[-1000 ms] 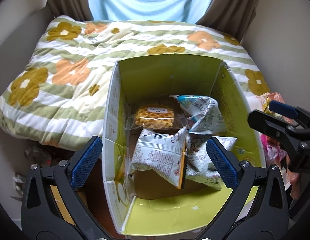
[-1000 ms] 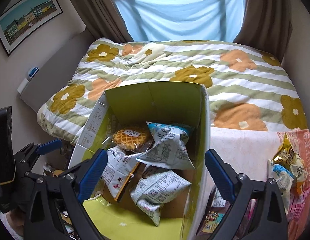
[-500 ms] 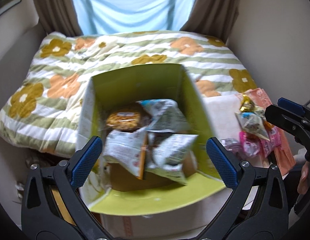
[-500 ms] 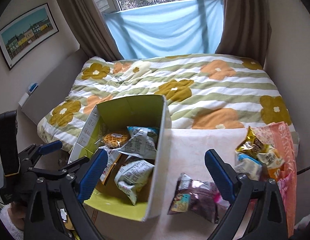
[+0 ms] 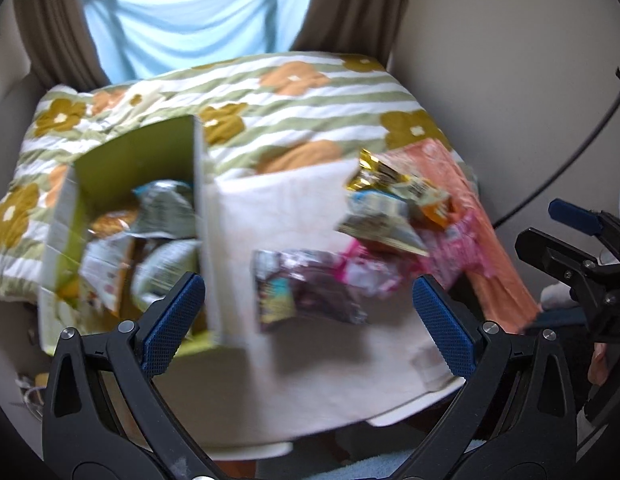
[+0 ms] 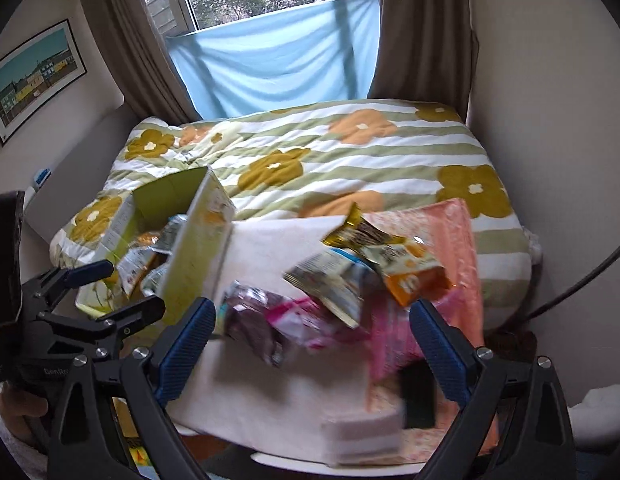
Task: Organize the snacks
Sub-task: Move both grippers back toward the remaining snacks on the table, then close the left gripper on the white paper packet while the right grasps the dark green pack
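Note:
An open yellow-green cardboard box (image 5: 133, 164) stands at the left of a white-covered table (image 5: 310, 372), with several snack bags inside it. Right of the box lies a loose pile: a dark purple packet (image 5: 310, 292), a grey-blue packet (image 5: 378, 224), a gold packet (image 5: 382, 180) and pink packets (image 5: 458, 252). My left gripper (image 5: 305, 308) hangs open in front of the purple packet, holding nothing. In the right wrist view my right gripper (image 6: 312, 320) is open just before the same pile, near the purple packet (image 6: 253, 320) and the grey packet (image 6: 334, 284). The image is motion-blurred.
Behind the table is a bed with a flowered striped quilt (image 6: 330, 160), then a window draped in blue cloth (image 6: 277, 56). A peach cloth (image 6: 458, 240) lies under the pile. A dark flat object (image 6: 420, 394) sits at the table's front right. A black cable (image 5: 582, 148) hangs along the right wall.
Both views have swung right and pulled back, from over the box to the loose snack pile on the white cloth. Both grippers stay open and empty.

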### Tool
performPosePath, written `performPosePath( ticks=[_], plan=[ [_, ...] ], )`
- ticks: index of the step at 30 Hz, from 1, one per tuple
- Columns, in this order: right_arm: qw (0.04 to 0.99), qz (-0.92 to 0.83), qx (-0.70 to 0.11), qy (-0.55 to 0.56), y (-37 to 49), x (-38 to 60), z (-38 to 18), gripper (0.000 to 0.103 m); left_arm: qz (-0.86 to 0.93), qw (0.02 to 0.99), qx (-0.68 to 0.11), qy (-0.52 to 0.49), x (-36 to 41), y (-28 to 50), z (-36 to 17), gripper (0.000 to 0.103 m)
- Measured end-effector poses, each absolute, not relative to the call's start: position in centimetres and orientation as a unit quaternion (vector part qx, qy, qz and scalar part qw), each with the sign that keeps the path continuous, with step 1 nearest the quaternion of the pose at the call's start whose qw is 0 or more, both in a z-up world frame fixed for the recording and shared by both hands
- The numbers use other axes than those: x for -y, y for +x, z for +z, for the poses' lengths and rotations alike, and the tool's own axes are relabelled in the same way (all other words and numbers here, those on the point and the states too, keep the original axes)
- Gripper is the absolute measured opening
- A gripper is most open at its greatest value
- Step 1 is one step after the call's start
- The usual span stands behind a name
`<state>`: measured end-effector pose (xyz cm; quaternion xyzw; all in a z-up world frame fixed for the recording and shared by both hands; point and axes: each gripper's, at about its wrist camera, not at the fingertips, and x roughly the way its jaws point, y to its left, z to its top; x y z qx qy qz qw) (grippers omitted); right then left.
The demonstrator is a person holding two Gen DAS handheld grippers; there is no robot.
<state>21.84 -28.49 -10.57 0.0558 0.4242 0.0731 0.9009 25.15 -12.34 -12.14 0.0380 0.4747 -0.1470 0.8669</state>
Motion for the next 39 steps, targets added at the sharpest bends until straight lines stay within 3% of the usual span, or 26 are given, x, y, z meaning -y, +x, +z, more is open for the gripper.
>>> performPosePath(
  ticks=[13, 34, 36, 39],
  plan=[
    [0.883, 0.052, -0.464, 0.051, 18.4, 37.1, -15.7, 0.097, -0.161, 0.836, -0.522, 0.044, 20.4, 20.4, -17.3, 0.103],
    [0.858, 0.005, -0.498, 0.126, 17.5, 42.1, -23.9, 0.097, -0.395, 0.705, -0.519, 0.278, 31.6, 17.5, -29.6, 0.102],
    [0.858, -0.003, -0.499, 0.122, 17.3, 42.1, -24.1, 0.094, -0.405, 0.696, -0.524, 0.278, 31.8, 17.7, -30.2, 0.093],
    [0.855, -0.008, -0.505, 0.118, 17.1, 42.0, -24.5, 0.088, -0.409, 0.686, -0.541, 0.264, 32.0, 18.5, -30.9, 0.089]
  ],
)
